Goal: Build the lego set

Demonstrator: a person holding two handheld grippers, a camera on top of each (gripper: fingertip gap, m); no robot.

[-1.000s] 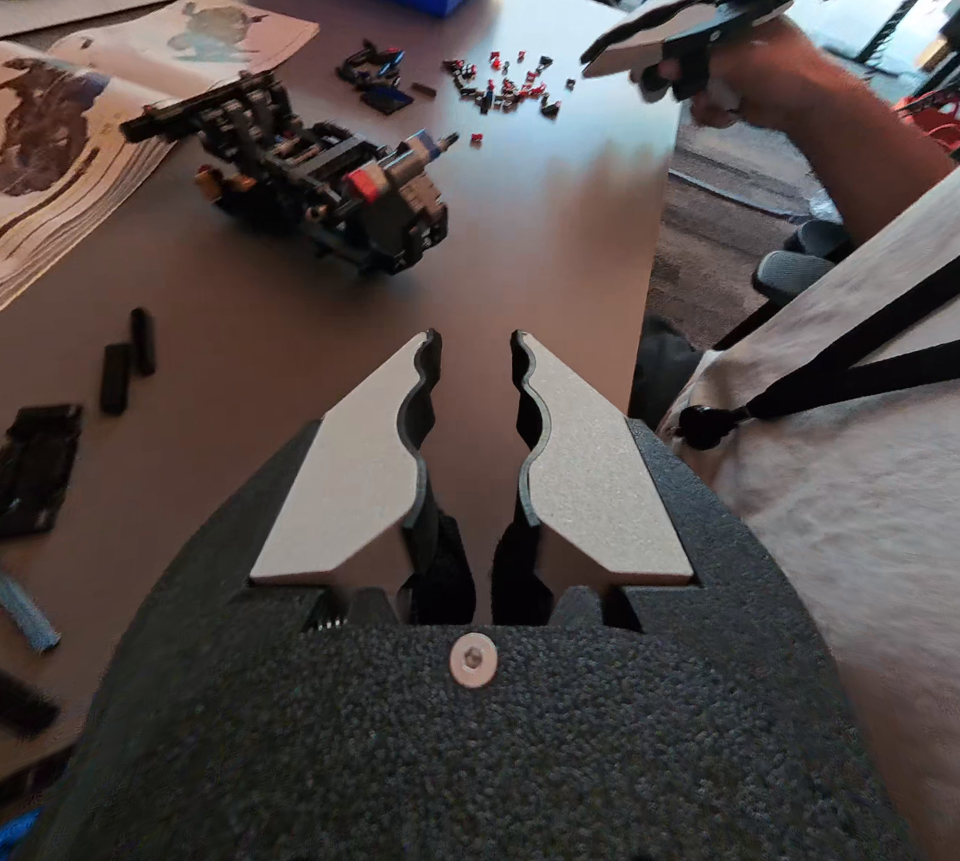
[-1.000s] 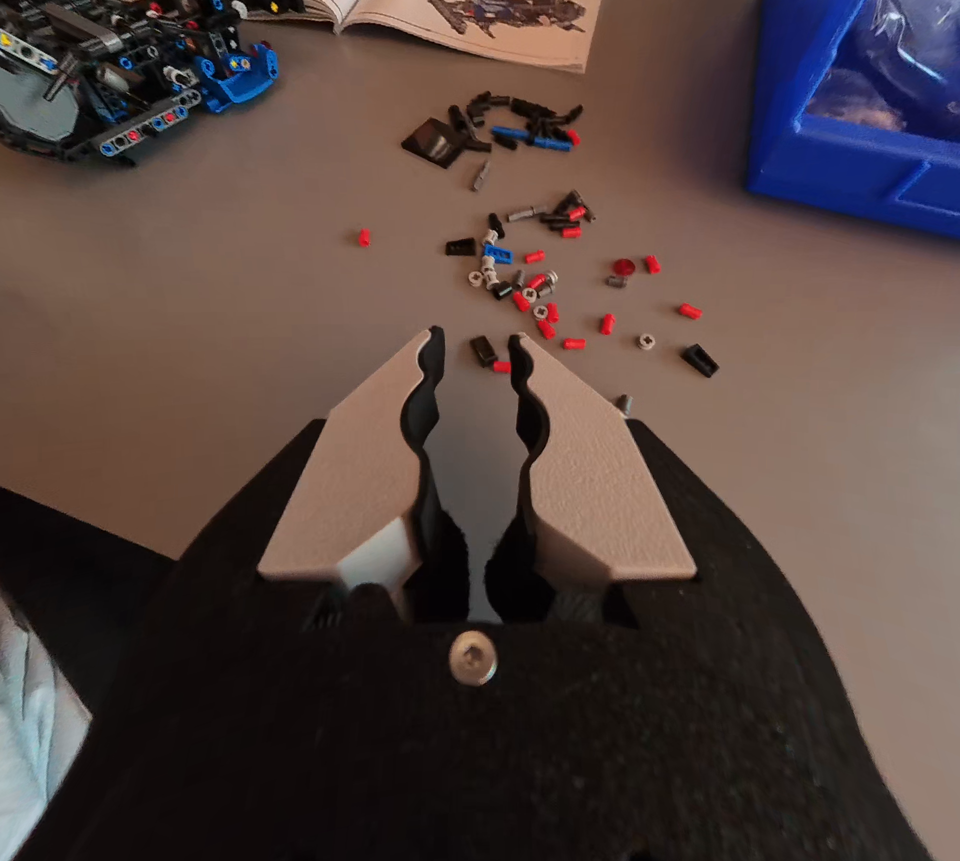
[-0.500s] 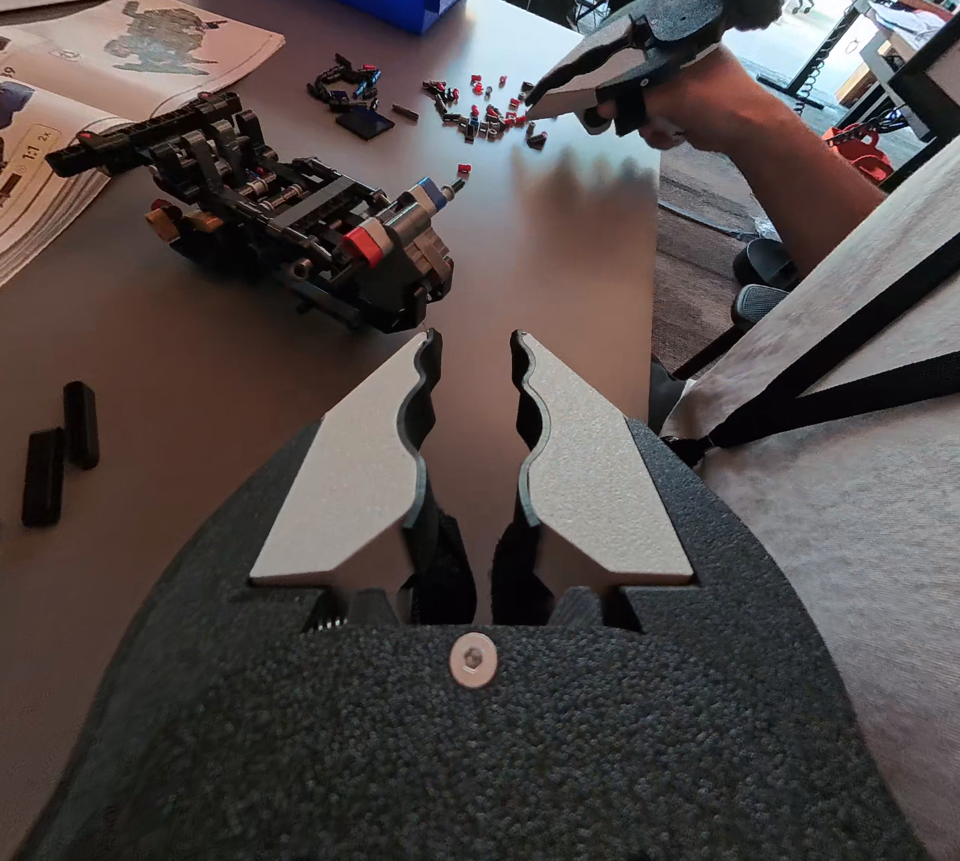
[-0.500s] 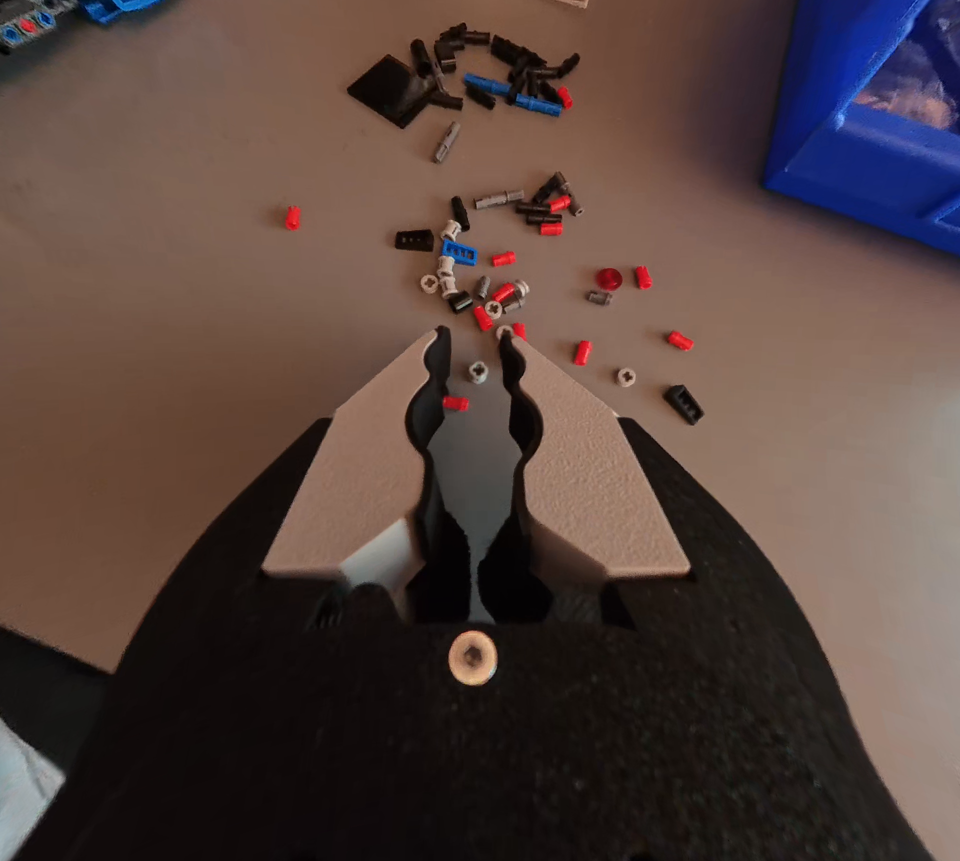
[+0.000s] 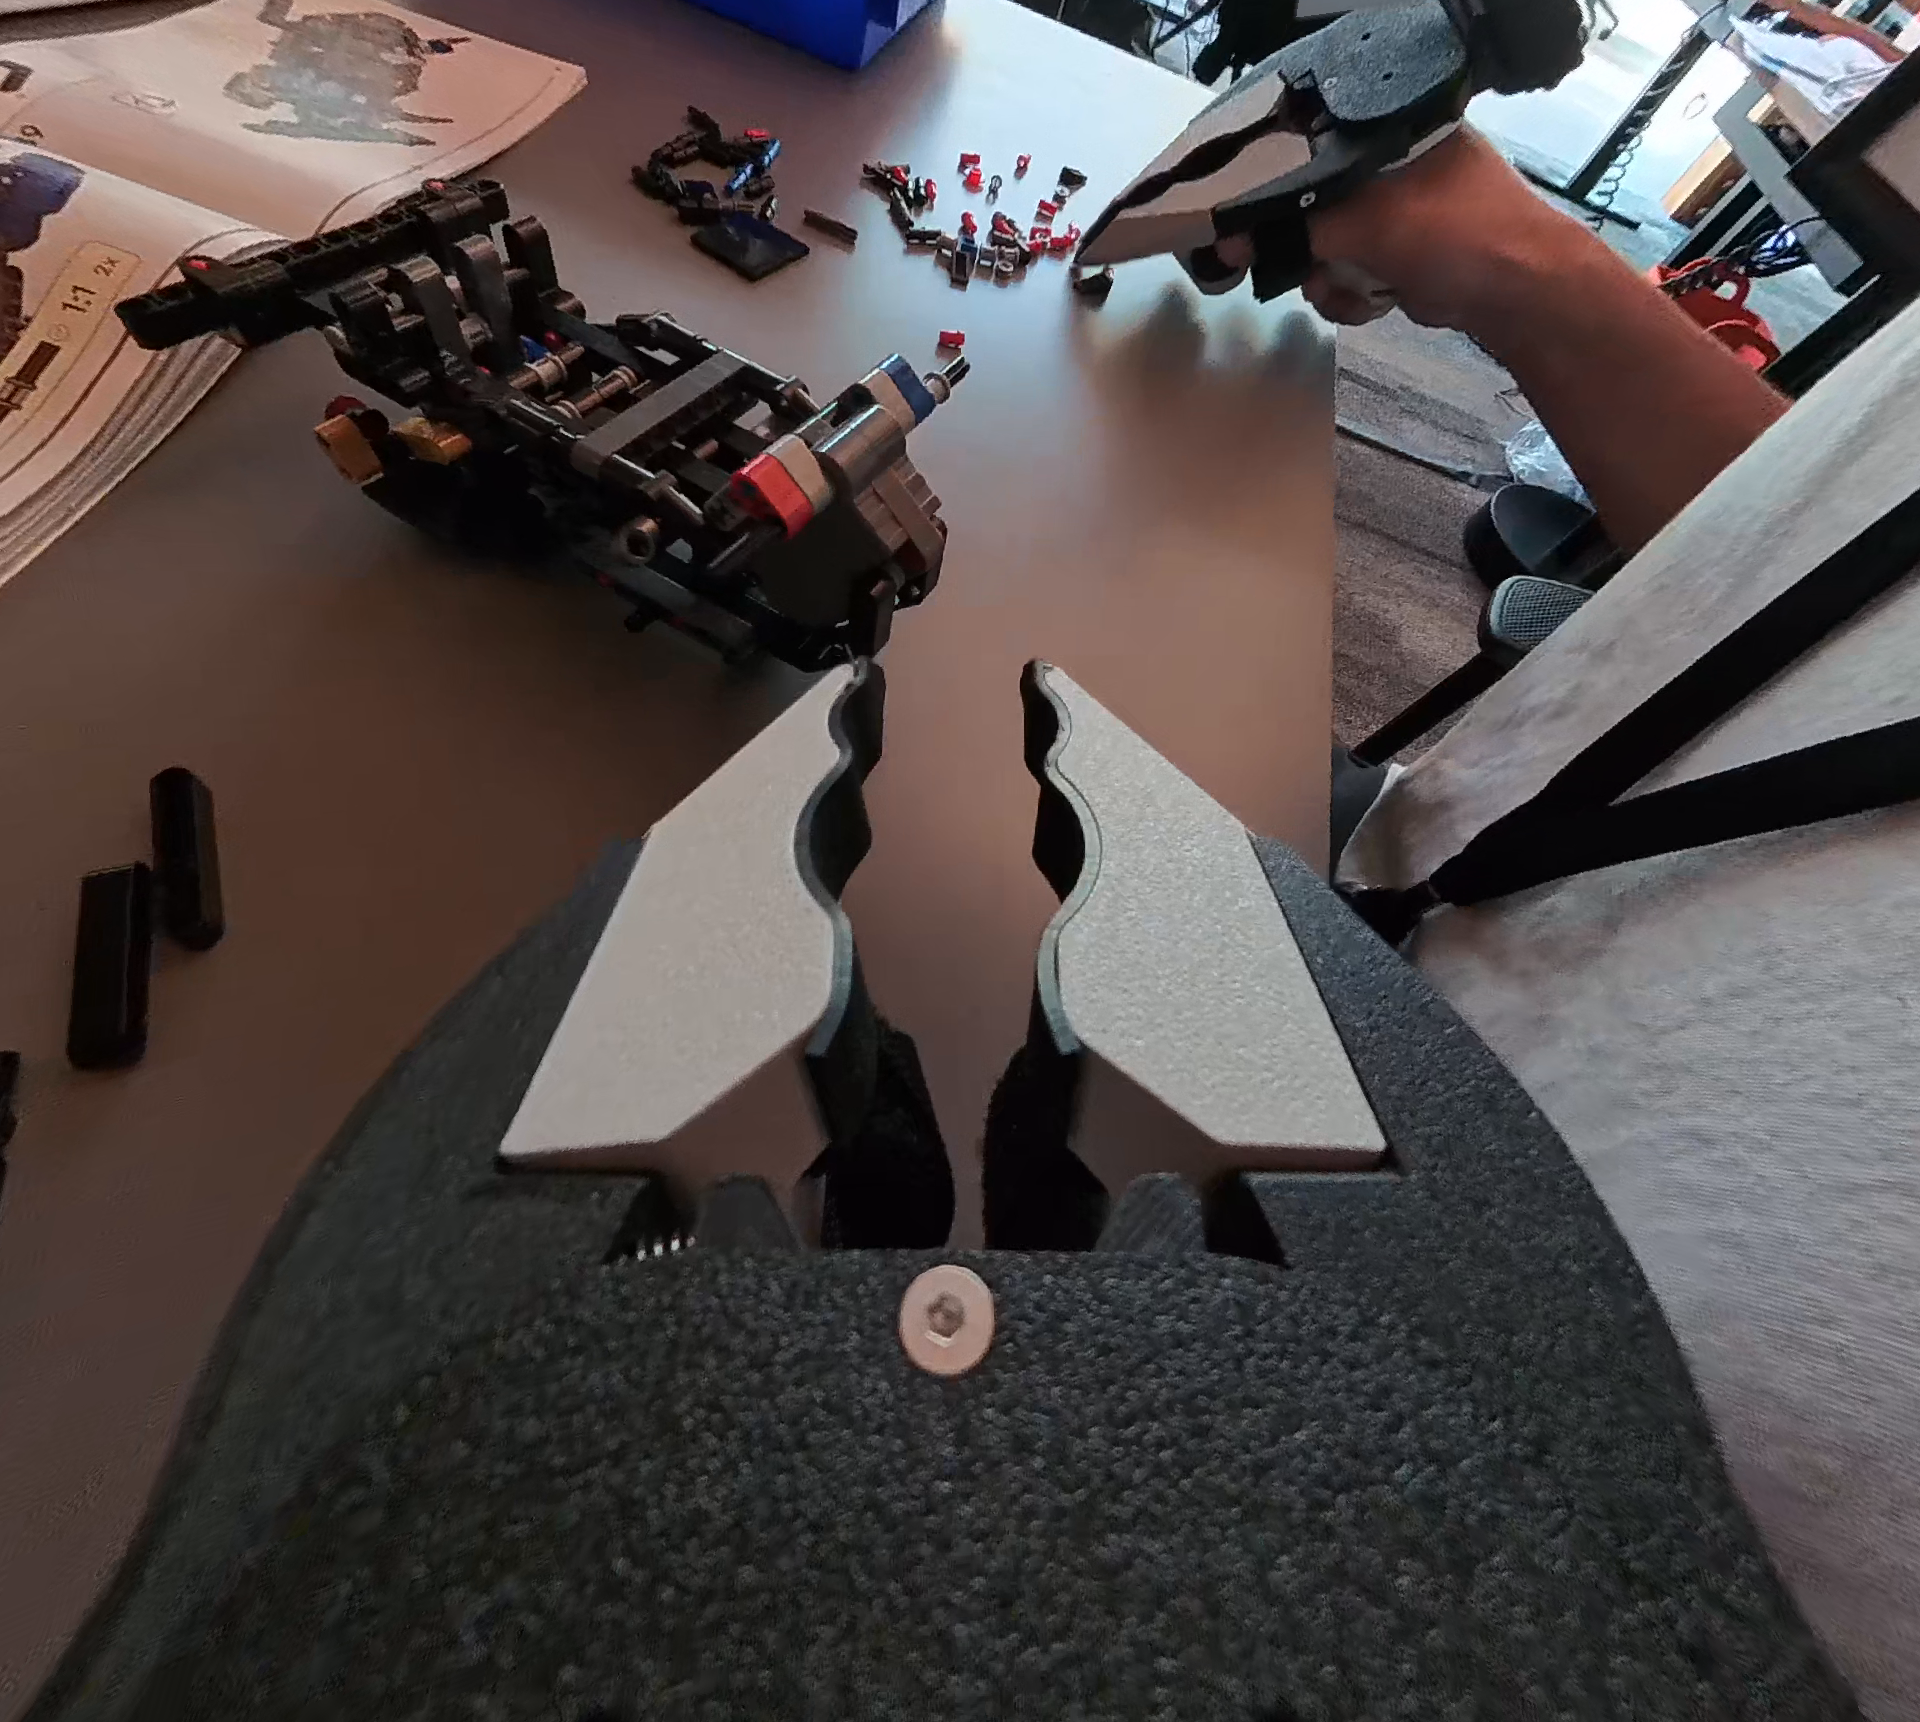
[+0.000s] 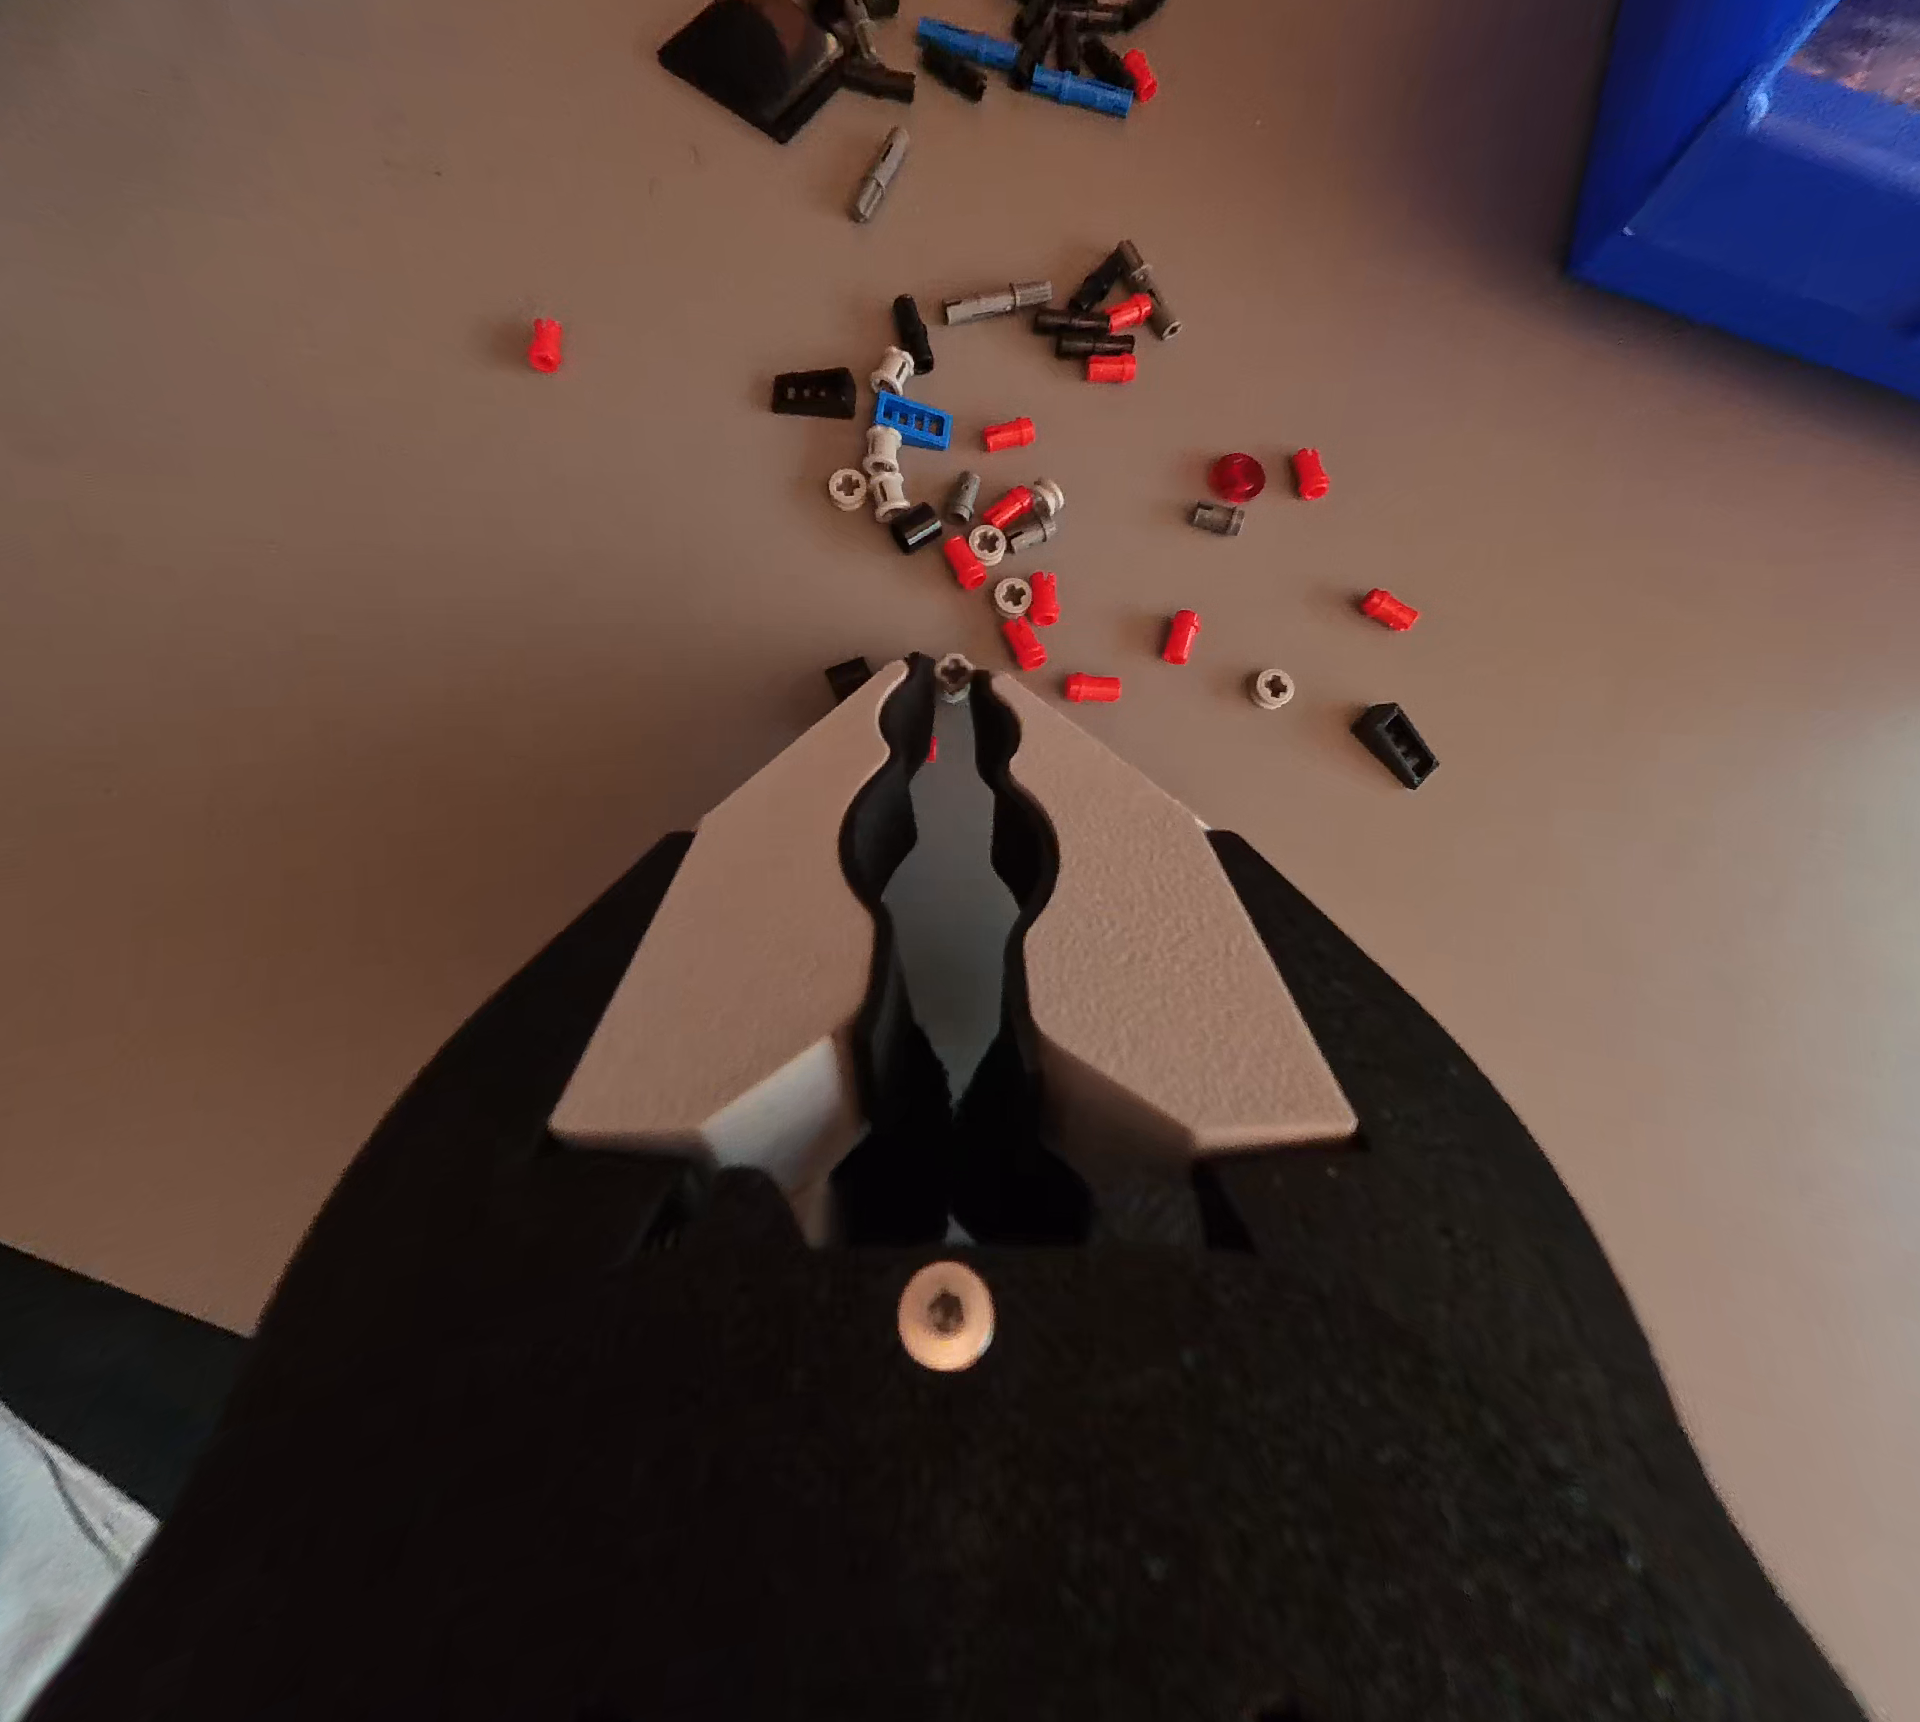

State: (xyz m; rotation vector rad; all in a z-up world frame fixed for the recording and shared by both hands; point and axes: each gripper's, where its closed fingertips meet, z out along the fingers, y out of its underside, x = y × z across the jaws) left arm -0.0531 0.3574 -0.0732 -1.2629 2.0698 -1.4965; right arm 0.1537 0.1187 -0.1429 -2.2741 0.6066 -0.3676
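My right gripper (image 6: 951,680) jaws pinch, seemingly, a grey bush (image 6: 953,671) near the tabletop (image 5: 1195,467) edge; left gripper (image 5: 951,685) jaws gape over bare surface.

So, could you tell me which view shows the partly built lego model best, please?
The left wrist view: the partly built lego model lies whole, just beyond the open left gripper. The right wrist view catches only a blue corner of it at the top left edge.

Left wrist view: low, oblique across table (image 5: 1091,446); right wrist view: steep, close; shared: loose pieces (image 6: 997,519) at upper centre.
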